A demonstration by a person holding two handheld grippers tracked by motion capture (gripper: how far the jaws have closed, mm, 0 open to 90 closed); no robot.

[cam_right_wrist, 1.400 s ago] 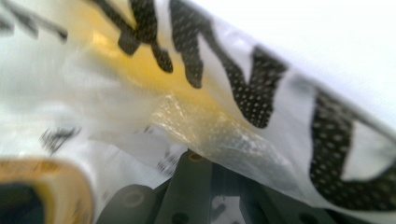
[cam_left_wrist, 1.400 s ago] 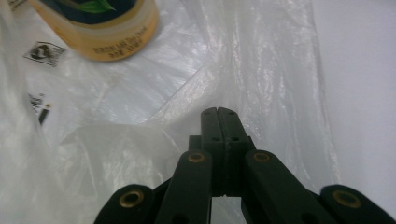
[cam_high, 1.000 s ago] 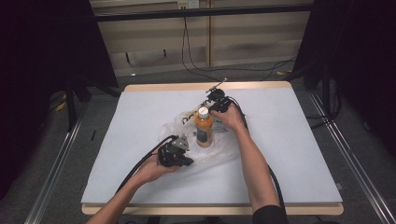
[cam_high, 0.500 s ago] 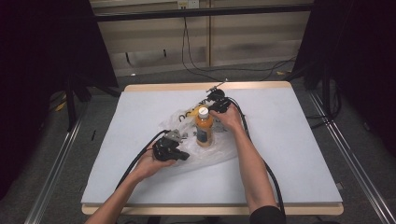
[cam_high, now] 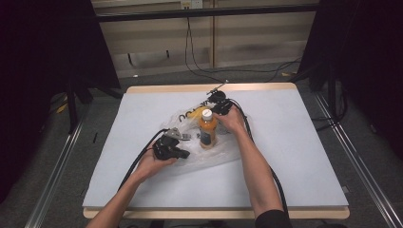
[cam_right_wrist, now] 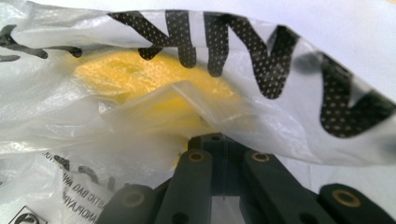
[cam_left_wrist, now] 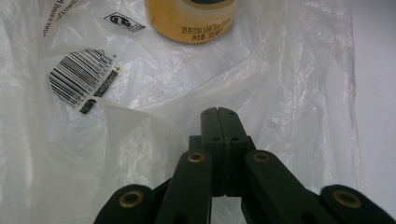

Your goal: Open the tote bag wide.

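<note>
An orange drink bottle [cam_high: 207,132] with a white cap stands upright on a crumpled clear plastic bag [cam_high: 216,154] at mid-table. My left gripper [cam_high: 183,153] lies at the bag's near left side. Its jaws [cam_left_wrist: 218,112] are together, and the creases of the bag [cam_left_wrist: 116,154] run into their tips, below the bottle's base [cam_left_wrist: 191,21]. My right gripper [cam_high: 215,109] sits just behind the bottle's neck. It is shut [cam_right_wrist: 217,140] on the printed bag film [cam_right_wrist: 261,70], which drapes over its tips. The bottle [cam_right_wrist: 140,79] glows yellow through the film.
The pale table top [cam_high: 304,156] stretches wide around the bag. Each gripper's black cable [cam_high: 278,183] trails back along the forearm to the near edge. Beyond the far edge are dark stands and floor cables [cam_high: 199,66].
My left gripper has slid a little to the left and away from the near edge along the bag. The right gripper and the bottle stay put.
</note>
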